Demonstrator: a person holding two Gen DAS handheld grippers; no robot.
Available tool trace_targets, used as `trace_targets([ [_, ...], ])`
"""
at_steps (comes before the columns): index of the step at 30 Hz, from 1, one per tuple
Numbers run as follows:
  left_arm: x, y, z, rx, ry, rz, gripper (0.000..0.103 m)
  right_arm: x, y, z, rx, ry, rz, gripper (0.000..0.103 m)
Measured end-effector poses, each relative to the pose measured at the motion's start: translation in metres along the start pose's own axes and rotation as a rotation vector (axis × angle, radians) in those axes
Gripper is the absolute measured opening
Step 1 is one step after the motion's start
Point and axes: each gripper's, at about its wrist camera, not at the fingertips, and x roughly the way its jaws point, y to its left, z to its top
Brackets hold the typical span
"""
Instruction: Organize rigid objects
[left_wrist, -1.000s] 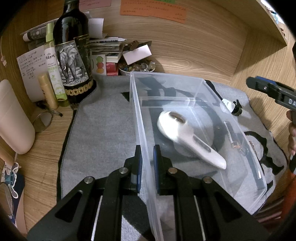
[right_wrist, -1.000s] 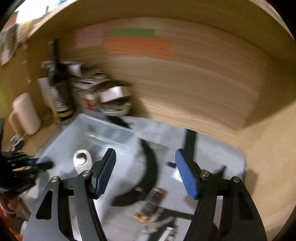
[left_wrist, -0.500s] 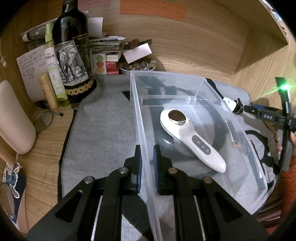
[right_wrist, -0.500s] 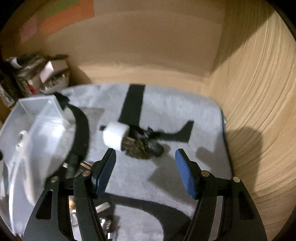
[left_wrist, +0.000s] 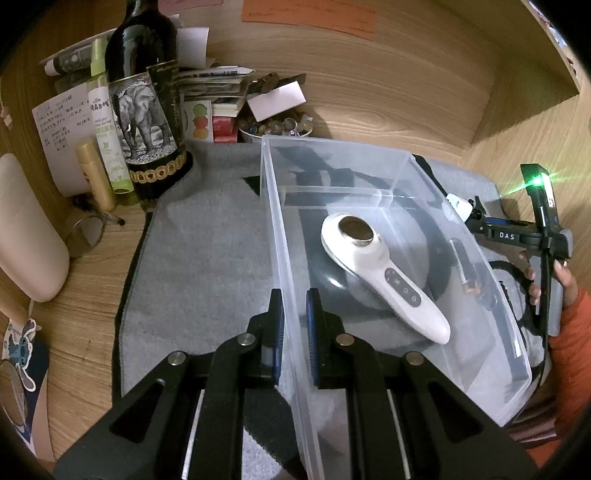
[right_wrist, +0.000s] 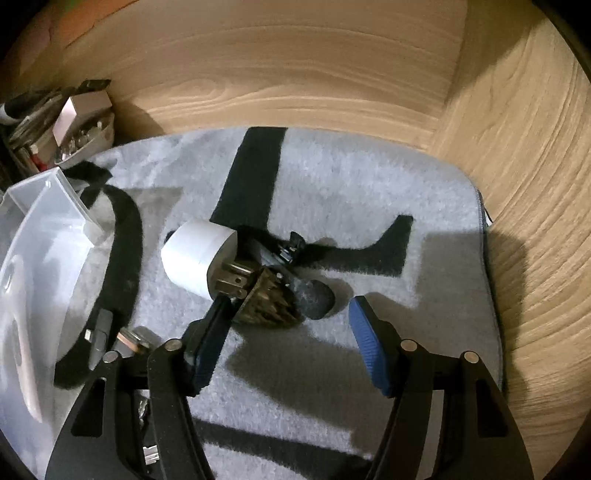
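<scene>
My left gripper (left_wrist: 294, 306) is shut on the near wall of a clear plastic bin (left_wrist: 369, 162) that stands on a grey mat (left_wrist: 207, 258). Inside the bin lies a white handheld device (left_wrist: 384, 273) with a round metal head. A white plug adapter (right_wrist: 199, 254) and a dark toothed clip (right_wrist: 269, 299) lie together on the mat (right_wrist: 369, 206) to the right of the bin (right_wrist: 44, 206). My right gripper (right_wrist: 288, 332) hangs low over them with its jaws closing. The clip sits between the fingers and the right pad (right_wrist: 369, 350) stands clear of it. From the left wrist camera, the right gripper (left_wrist: 476, 221) shows beside the bin.
A dark bottle with an elephant label (left_wrist: 147, 110), a green spray bottle (left_wrist: 107, 147), a bowl of beads (left_wrist: 273, 127) and stacked papers crowd the back left. Small items (right_wrist: 99, 332) lie on the mat by the bin. Wooden walls close the back and right.
The right gripper has dropped and swung right from over the bin to just above the plug and clip, and its jaws have narrowed. The left gripper and bin have kept still.
</scene>
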Motion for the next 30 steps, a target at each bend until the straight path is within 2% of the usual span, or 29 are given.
trace_targets([
  [2,0.000,0.000,0.000,0.000,0.000,0.000,0.012,0.000,0.001,0.000,0.000,0.007,0.015,0.049],
  [5,0.000,0.000,0.001,0.001,-0.001,0.001,0.012,-0.002,-0.003,-0.003,0.016,0.007,0.021,0.049],
  [8,0.000,0.000,0.001,0.000,-0.001,-0.003,0.012,-0.005,-0.009,-0.006,0.045,-0.001,0.026,0.044],
  [10,0.000,0.000,0.001,0.001,0.000,-0.002,0.012,-0.009,-0.012,-0.009,0.059,-0.003,0.029,0.032],
  [11,0.001,-0.001,0.001,0.003,0.000,-0.001,0.012,-0.010,-0.013,-0.009,0.063,0.006,0.036,0.017],
  [12,0.000,-0.001,0.001,0.004,-0.002,0.000,0.012,-0.012,-0.014,-0.011,0.069,0.009,0.039,0.015],
  [19,0.000,-0.002,0.000,0.008,-0.007,0.003,0.012,-0.015,-0.014,-0.011,0.053,0.011,0.023,0.017],
  [24,0.000,-0.001,-0.001,0.013,-0.010,0.007,0.012,0.004,-0.006,0.003,0.038,0.020,0.005,0.038],
  [28,-0.001,-0.002,-0.001,0.015,-0.012,0.013,0.012,0.013,-0.002,0.012,0.021,0.007,-0.010,0.038],
  [30,-0.001,-0.002,-0.001,0.015,-0.012,0.013,0.012,0.013,-0.002,0.012,0.020,0.000,-0.014,0.031],
])
